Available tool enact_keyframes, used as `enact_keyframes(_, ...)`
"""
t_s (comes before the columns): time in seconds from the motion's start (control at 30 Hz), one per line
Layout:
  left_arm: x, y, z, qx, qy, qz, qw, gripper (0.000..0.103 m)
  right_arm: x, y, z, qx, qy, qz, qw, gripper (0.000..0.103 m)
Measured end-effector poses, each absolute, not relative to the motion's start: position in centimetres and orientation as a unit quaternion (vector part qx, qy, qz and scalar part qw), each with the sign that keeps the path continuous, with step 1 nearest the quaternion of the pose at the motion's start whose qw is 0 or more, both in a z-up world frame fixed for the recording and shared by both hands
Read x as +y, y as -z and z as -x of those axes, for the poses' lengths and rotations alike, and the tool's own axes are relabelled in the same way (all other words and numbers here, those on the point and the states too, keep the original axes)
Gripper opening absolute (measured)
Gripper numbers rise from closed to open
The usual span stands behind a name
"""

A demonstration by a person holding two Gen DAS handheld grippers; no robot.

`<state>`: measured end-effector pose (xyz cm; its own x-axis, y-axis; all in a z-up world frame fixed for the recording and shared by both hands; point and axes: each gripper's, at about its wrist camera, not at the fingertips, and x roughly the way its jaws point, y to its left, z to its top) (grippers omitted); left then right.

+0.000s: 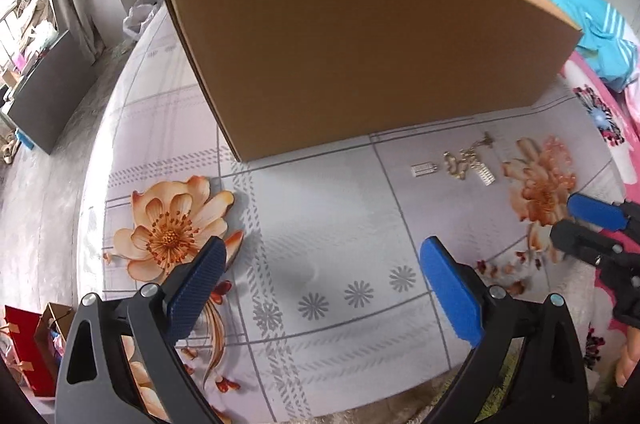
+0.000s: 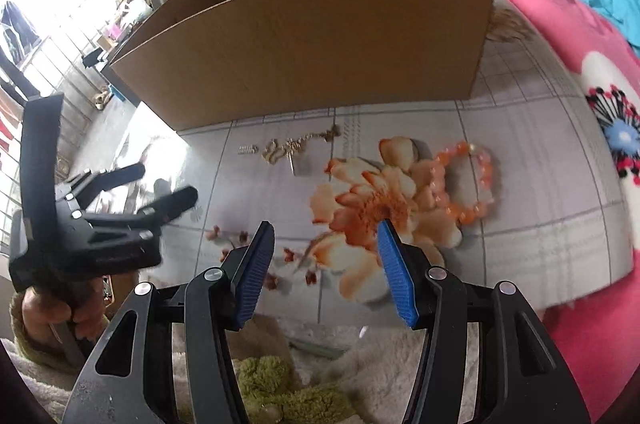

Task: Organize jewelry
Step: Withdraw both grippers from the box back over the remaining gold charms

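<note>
A: Left wrist view first. Left hand-held gripper (image 1: 322,260) spread wide, gripping nothing, hovering over bare flowered table (image 1: 320,192). Gold chain tangle (image 1: 466,160) with small silver clasps lying ahead and to the right, just in front of the cardboard box (image 1: 360,36). Right hand-held gripper (image 1: 576,220) poking in from the right edge, nearer that chain than the left one.

B: Any beads there?

A: Barely; something pale orange near the printed flower, too blended to call.

B: Right wrist view, then. Right hand-held gripper (image 2: 326,236) also released, jaws apart, nothing between them. Orange bead bracelet (image 2: 468,184) plain here: a loop lying flat on the table, ahead and to the right, resting across the printed flower. Gold chain tangle (image 2: 296,148) ahead and slightly left, strung out roughly parallel to the cardboard box (image 2: 320,36) wall behind it. Left hand-held gripper (image 2: 160,192) off to the left, blurred, apparently parted.

A: So both pieces closer to the right side; box top open, probably the destination, interior hidden in both views.
</note>
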<state>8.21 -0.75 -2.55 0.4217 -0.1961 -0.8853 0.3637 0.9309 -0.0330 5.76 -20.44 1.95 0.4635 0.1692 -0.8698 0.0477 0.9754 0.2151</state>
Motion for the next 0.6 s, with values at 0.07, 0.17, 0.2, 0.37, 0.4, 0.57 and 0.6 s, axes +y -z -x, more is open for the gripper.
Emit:
enact_keyframes(0.07,-0.9,2.9,-8.7,0.523,0.166,-0.077,0.833,0.096,-20.2,-2.0,-6.8,0.518,-0.034,-0.103,0.849,0.050)
enact_keyframes(0.17,-1.1,3.2,-8.8,0.524,0.152,-0.086,0.834,0.097,-19.3,-1.7,-8.0,0.522,-0.029,-0.097,0.847,0.050)
enact_keyframes(0.2,-1.3,3.2,-8.9,0.523,0.150,-0.094,0.834,0.097,-19.1,-1.6,-8.3,0.524,-0.027,-0.094,0.846,0.050)
enact_keyframes(0.37,-1.4,3.5,-8.9,0.522,0.146,-0.090,0.835,0.097,-17.7,-1.1,-10.0,0.531,-0.013,-0.079,0.844,0.050)
enact_keyframes(0.4,-1.4,3.5,-8.9,0.522,0.144,-0.088,0.836,0.097,-17.5,-1.0,-10.3,0.532,-0.011,-0.076,0.843,0.050)
enact_keyframes(0.57,-1.6,3.5,-8.8,0.521,0.137,-0.084,0.838,0.097,-16.9,-0.5,-11.3,0.536,-0.011,-0.073,0.841,0.050)
enact_keyframes(0.6,-1.6,3.4,-8.7,0.521,0.137,-0.083,0.839,0.097,-16.5,-0.3,-11.5,0.537,-0.011,-0.073,0.841,0.050)
